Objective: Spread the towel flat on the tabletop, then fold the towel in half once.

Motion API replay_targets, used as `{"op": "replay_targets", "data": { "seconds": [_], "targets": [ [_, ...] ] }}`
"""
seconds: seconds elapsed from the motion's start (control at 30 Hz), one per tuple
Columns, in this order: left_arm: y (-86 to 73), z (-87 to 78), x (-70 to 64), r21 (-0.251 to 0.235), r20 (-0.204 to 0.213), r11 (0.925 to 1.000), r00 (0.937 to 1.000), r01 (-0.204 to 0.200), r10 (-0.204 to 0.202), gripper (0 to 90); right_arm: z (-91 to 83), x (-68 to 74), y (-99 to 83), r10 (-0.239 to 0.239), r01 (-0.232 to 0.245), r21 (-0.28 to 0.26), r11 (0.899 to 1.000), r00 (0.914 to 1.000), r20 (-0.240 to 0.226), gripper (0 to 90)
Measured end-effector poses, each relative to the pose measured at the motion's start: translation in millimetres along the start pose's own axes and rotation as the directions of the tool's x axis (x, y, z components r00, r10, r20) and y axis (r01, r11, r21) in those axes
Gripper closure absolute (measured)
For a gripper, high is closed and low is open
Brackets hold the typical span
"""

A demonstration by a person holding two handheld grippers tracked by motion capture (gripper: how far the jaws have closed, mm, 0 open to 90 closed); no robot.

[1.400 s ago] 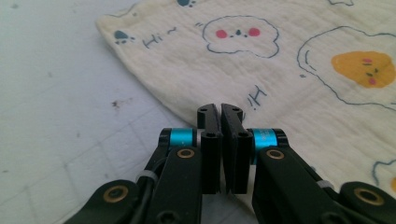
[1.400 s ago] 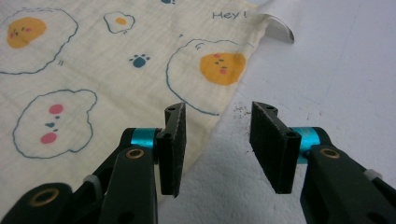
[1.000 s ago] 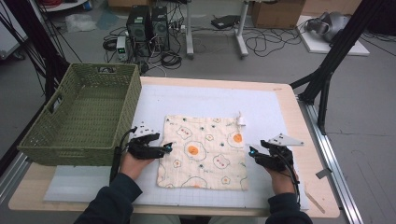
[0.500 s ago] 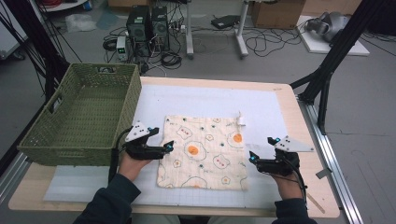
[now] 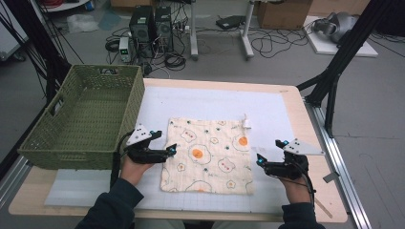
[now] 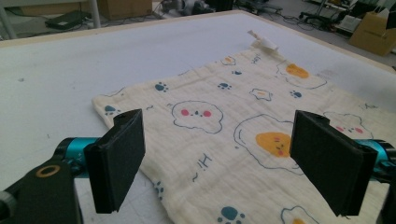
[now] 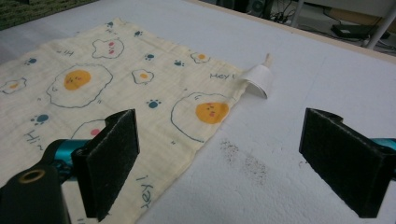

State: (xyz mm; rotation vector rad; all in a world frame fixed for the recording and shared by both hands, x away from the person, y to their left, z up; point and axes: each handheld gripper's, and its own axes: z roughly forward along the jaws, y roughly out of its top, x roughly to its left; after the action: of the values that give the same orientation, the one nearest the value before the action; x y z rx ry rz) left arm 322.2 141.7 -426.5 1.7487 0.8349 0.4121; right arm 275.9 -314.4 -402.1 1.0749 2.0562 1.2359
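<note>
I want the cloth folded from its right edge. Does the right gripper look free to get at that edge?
Probably yes: the right gripper is open beside the cloth, its right edge lying flat between the jaws with nothing in the way.

The high view looked forward and down from above the person's side of the table [image 5: 305, 119]. Each gripper view sat low and close over the cloth [image 6: 219, 126], facing inward from opposite edges. All three shared the cloth and its white tag [image 7: 258, 80].
</note>
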Motion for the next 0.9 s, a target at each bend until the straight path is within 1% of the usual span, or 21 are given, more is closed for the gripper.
{"op": "replay_targets", "data": {
  "seconds": [0.13, 0.2, 0.23, 0.3, 0.37, 0.4, 0.43, 0.47, 0.5, 0.53, 0.57, 0.63, 0.7, 0.77, 0.8, 0.87, 0.9],
  "targets": [
    [0.1, 1.2, 0.7, 0.004, -0.006, 1.0, 1.0, -0.001, 0.002, 19.2, 0.1, -0.9, -0.3, -0.005, 0.005, 0.0, 1.0, 1.0, 0.005, 11.3],
    [0.2, 1.0, 0.7, 0.006, -0.004, 1.0, 1.0, 0.0, 0.0, 19.1, -0.4, -0.4, -0.7, 0.003, -0.003, 0.004, 1.0, 1.0, 0.004, 11.3],
    [0.1, 1.1, 0.7, 0.004, -0.006, 1.0, 1.0, 0.002, -0.002, 19.2, -0.4, -0.8, -0.6, -0.004, 0.004, 0.002, 1.0, 1.0, 0.006, 11.4],
    [0.0, 1.5, 1.5, 0.006, 0.0, 0.9998, 0.9998, 0.018, -0.018, 19.1, 0.1, -0.3, -0.3, -0.001, 0.001, 0.002, 1.0, 1.0, 0.004, 11.3],
    [0.2, 2.5, 1.8, 0.005, 0.002, 0.9995, 0.9996, 0.03, -0.03, 18.9, 1.8, -0.7, -0.5, -0.009, 0.009, 0.008, 1.0, 1.0, 0.002, 11.3],
    [0.8, 3.3, 2.1, 0.01, 0.005, 0.9996, 0.9997, 0.025, -0.025, 18.9, 3.0, -0.9, -0.6, -0.006, 0.006, 0.013, 1.0, 1.0, -0.001, 11.3],
    [1.3, 3.9, 1.8, 0.01, 0.004, 0.9995, 0.9995, 0.031, -0.031, 18.8, 4.0, -2.1, -0.5, -0.01, 0.01, 0.013, 1.0, 0.9999, -0.003, 11.3],
    [2.2, 5.5, 1.9, 0.01, 0.011, 0.9993, 0.9993, 0.035, -0.035, 18.7, 4.0, -1.8, -0.4, 0.0, 0.0, 0.014, 1.0, 1.0, -0.005, 11.3],
    [2.8, 6.5, 1.8, 0.01, 0.02, 0.9991, 0.999, 0.04, -0.04, 18.6, 4.0, -2.5, -0.2, -0.003, 0.003, 0.009, 1.0, 1.0, -0.008, 11.4],
    [3.9, 8.1, 2.2, 0.022, 0.037, 0.9988, 0.9983, 0.045, -0.045, 18.6, 4.2, -2.7, -0.1, -0.005, 0.005, 0.007, 1.0, 0.9999, -0.01, 11.3],
    [5.7, 8.6, 2.1, 0.026, 0.037, 0.9989, 0.9985, 0.039, -0.04, 18.6, 4.5, -2.6, 0.1, -0.004, 0.004, 0.007, 1.0, 0.9999, -0.012, 11.3],
    [8.9, 8.5, 3.1, 0.01, 0.022, 0.9992, 0.999, 0.039, -0.039, 19.3, 5.2, -3.1, -0.1, -0.005, 0.005, 0.013, 1.0, 0.9998, -0.02, 11.3],
    [13.5, 8.9, 5.4, -0.003, -0.001, 0.9989, 0.9989, 0.046, -0.046, 19.3, 5.7, -3.3, -0.5, -0.002, 0.002, 0.016, 1.0, 0.9996, -0.027, 11.3],
    [17.5, 11.7, 9.0, 0.004, -0.019, 0.9991, 0.9989, 0.042, -0.042, 19.4, 7.2, -4.3, -1.2, 0.002, -0.002, 0.021, 1.0, 0.9995, -0.033, 11.3],
    [19.7, 14.4, 12.0, 0.009, -0.034, 0.9987, 0.9982, 0.051, -0.05, 19.3, 8.9, -5.6, -1.9, 0.001, 0.0, 0.023, 1.0, 0.9993, -0.036, 11.3],
    [23.8, 17.9, 16.7, 0.012, -0.043, 0.9975, 0.9967, 0.069, -0.069, 19.3, 11.8, -8.1, -3.8, 0.009, -0.008, 0.031, 0.999, 0.9991, -0.041, 11.3],
    [25.5, 19.4, 17.8, 0.014, -0.047, 0.9974, 0.9965, 0.07, -0.07, 19.3, 12.8, -9.1, -4.7, 0.014, -0.013, 0.034, 0.999, 0.9989, -0.044, 11.3]
  ]
}}
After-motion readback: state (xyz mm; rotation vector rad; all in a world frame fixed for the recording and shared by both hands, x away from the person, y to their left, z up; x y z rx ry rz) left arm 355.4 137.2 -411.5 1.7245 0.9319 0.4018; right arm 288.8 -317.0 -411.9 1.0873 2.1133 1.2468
